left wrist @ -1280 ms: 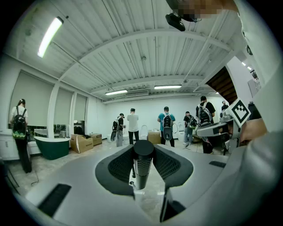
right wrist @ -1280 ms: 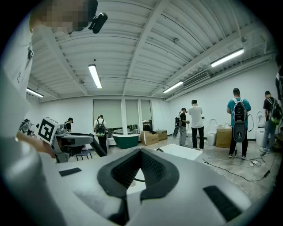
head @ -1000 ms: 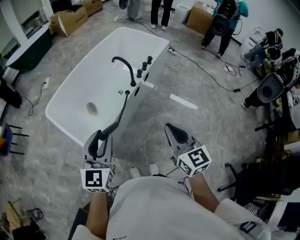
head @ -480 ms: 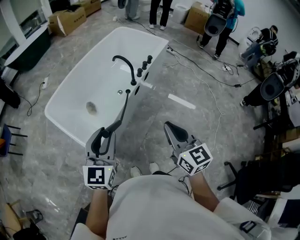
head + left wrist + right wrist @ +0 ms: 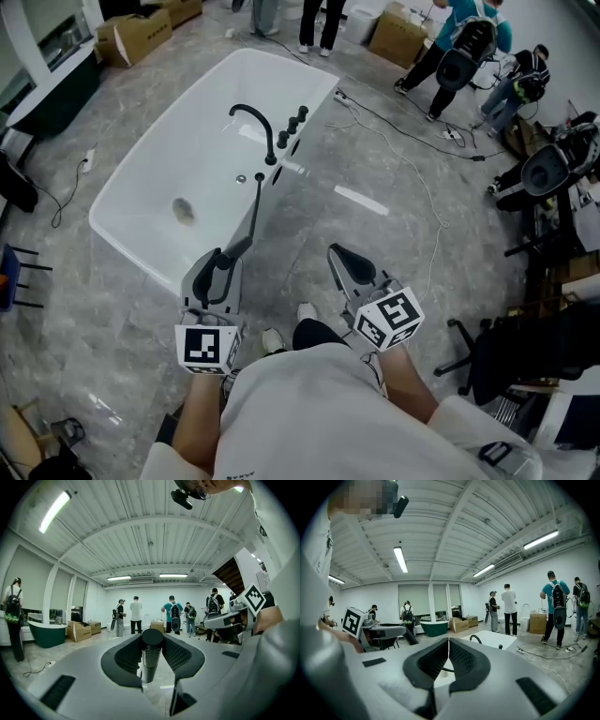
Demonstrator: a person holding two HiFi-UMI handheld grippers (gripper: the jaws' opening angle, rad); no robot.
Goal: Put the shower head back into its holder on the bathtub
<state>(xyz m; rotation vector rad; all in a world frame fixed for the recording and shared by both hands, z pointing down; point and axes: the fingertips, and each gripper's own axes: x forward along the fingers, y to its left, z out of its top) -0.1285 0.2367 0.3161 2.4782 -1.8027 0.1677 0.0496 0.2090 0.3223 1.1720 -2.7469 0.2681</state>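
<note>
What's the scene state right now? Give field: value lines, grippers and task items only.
left hand-held gripper: shut on the shower head
right hand-held gripper: jaws together, nothing held
bathtub: white, in front of the person
faucet: black, curved, on the tub's right-hand rim
hose: black, runs from the shower head up to the tub rim near the faucet
task status: shower head is off the tub, not yet in its holder

White top (image 5: pixel 309 412); grey left gripper (image 5: pixel 223 255) & right gripper (image 5: pixel 337 253), blk ribbed pads (image 5: pixel 127 656), b/w marker cubes (image 5: pixel 389 319)
</note>
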